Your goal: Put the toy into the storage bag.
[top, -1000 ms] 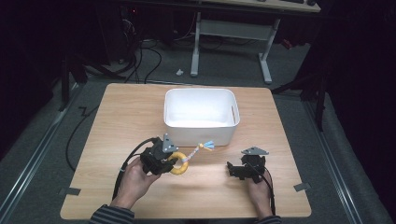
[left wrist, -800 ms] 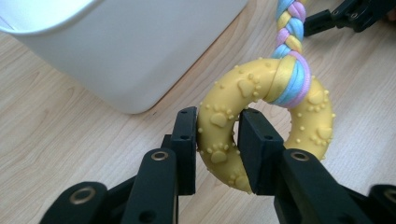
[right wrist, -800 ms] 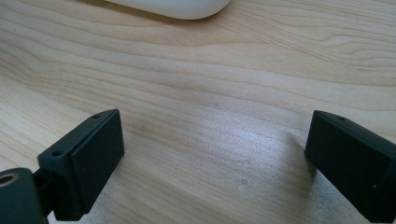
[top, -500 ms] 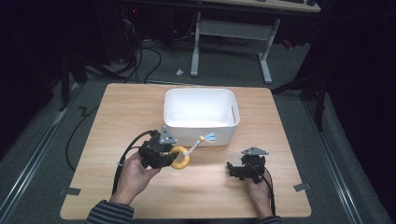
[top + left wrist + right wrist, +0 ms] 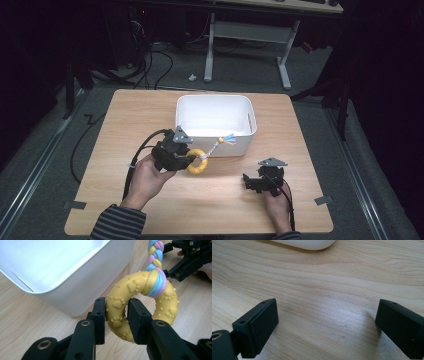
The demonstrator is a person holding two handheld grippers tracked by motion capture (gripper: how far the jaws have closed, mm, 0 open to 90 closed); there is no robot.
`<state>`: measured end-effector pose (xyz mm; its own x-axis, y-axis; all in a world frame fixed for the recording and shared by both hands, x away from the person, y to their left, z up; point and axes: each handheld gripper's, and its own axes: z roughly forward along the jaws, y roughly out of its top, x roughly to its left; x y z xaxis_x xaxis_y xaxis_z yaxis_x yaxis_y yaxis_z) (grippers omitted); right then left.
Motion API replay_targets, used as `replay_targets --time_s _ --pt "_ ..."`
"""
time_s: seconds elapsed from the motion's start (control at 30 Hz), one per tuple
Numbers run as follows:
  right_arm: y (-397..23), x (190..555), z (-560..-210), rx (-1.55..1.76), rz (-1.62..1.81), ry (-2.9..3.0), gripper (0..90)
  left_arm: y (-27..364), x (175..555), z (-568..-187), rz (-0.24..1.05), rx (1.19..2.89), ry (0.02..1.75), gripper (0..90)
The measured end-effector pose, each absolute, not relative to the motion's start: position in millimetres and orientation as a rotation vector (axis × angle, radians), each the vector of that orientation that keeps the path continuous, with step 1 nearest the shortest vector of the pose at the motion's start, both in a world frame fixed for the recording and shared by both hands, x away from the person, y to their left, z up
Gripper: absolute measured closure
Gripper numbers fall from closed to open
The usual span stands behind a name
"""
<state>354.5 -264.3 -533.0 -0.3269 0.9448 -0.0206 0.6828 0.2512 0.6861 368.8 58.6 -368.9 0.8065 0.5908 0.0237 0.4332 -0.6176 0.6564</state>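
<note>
On the bench point(image 5: 125, 120), the storage bin point(image 5: 215, 120) sits toward twelve o'clock from centre. The ring dog toy point(image 5: 196, 161), in the left tool point(image 5: 187, 157), hangs just at the bin's seven o'clock, its braided rope point(image 5: 217, 146) reaching across the bin's near wall. The right tool point(image 5: 250, 181) rests on the bench at the bin's five o'clock, well apart from the toy.

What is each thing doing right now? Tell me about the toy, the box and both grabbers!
Yellow ring toy: pinched at its rim, lifted beside the box.
Braided rope: tied round the ring.
White box: upright, empty.
Left gripper: shut on the ring.
Right gripper: open, holding nothing, low over the table.
</note>
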Motion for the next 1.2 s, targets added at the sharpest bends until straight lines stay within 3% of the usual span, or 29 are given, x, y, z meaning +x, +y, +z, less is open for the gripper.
replay_targets --time_s 0.73,1.2 --pt "-264 354 -533 1.464 0.822 2.110 4.5 51 409 -341 0.254 2.251 0.805 68.7" --pt "-264 354 -533 1.465 0.822 2.110 4.5 52 437 -343 0.258 2.222 0.887 68.7"
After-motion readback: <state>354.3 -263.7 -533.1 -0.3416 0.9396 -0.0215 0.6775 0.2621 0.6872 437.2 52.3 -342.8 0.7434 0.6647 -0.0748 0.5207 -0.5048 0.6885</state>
